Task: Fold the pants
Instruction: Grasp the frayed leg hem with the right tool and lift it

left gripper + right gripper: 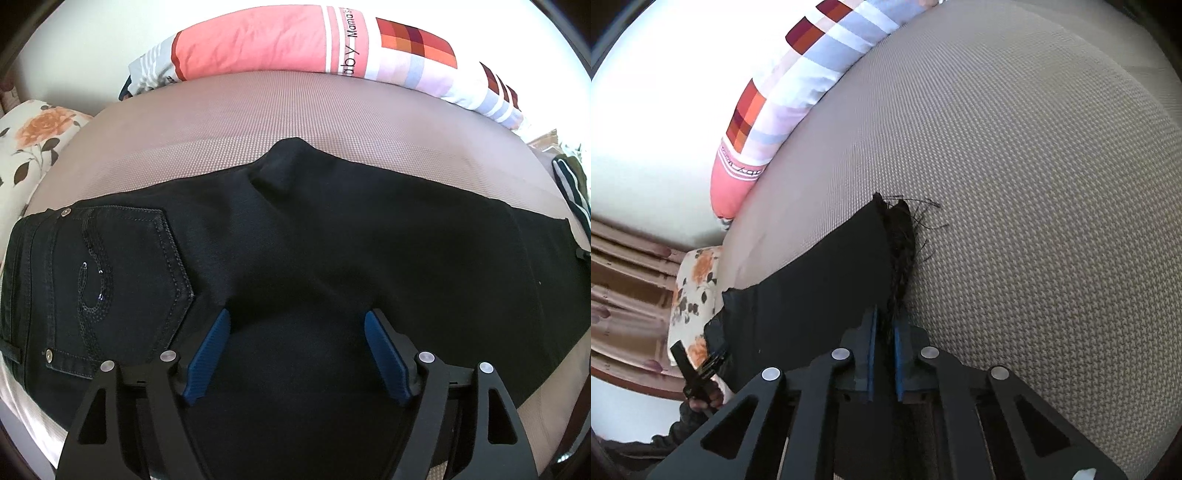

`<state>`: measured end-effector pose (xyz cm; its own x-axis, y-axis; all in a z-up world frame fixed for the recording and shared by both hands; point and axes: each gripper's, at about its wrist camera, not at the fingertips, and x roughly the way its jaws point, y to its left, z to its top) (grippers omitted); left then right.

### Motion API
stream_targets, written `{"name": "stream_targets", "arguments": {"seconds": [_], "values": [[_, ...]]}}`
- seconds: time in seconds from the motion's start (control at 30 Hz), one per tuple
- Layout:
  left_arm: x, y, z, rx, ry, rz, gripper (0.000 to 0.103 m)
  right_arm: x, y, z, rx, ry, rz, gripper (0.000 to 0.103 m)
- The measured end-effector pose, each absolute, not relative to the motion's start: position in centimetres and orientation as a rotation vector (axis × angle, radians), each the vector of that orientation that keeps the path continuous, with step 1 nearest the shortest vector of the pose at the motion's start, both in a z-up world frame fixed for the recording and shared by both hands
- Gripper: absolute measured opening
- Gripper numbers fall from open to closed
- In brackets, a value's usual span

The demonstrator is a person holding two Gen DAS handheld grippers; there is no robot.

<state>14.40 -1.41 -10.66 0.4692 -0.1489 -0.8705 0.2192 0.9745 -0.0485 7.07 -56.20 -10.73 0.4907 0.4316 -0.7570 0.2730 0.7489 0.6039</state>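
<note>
Black pants (332, 236) lying spread across bed (258, 122); right gripper (883, 332) pinching frayed hem (901, 251) at leg end, likely readying fold toward waistband; left gripper (297, 325) hovering spread over mid-leg, gripping nothing

From my remote seat, the black denim pants (332, 240) run off the left wrist view's bottom edge, and their waistband end is cut at the left edge. Right of the pants, a dark striped cloth (570, 184) is clipped by the rim; I can't tell what it is. Beyond the pants, the printing on the long pink-and-checked pillow (258, 40) is partly cut off. In the right wrist view, the frayed hem (901, 251) disappears between the right gripper (882, 325) pads, so its lower corner is hidden.
</note>
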Motion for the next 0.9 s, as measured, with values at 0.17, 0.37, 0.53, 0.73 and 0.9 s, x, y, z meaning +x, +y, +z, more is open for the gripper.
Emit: {"name": "stream_targets", "arguments": {"seconds": [0.17, 0.37, 0.53, 0.73, 0.9], "values": [[14.2, -1.3, -10.8, 0.071, 1.048, -0.231, 0.076, 6.7, -54.2, -9.1, 0.699, 1.078, 0.006, 0.005], [14.1, -1.0, -10.6, 0.052, 1.041, -0.25, 0.076, 7.1, -49.8, -5.1, 0.694, 1.028, 0.015, 0.005], [13.6, 0.2, -9.6, 0.016, 0.999, -0.255, 0.076, 9.1, -43.8, -1.9, 0.681, 1.009, 0.08, 0.005], [12.7, 2.4, -7.9, 0.003, 0.935, -0.266, 0.076, 13.5, -35.2, -0.9, 0.611, 1.046, 0.191, 0.005], [11.8, 4.9, -6.9, -0.05, 0.904, -0.275, 0.076, 17.3, -27.6, -2.9, 0.551, 1.101, 0.283, 0.005]]}}
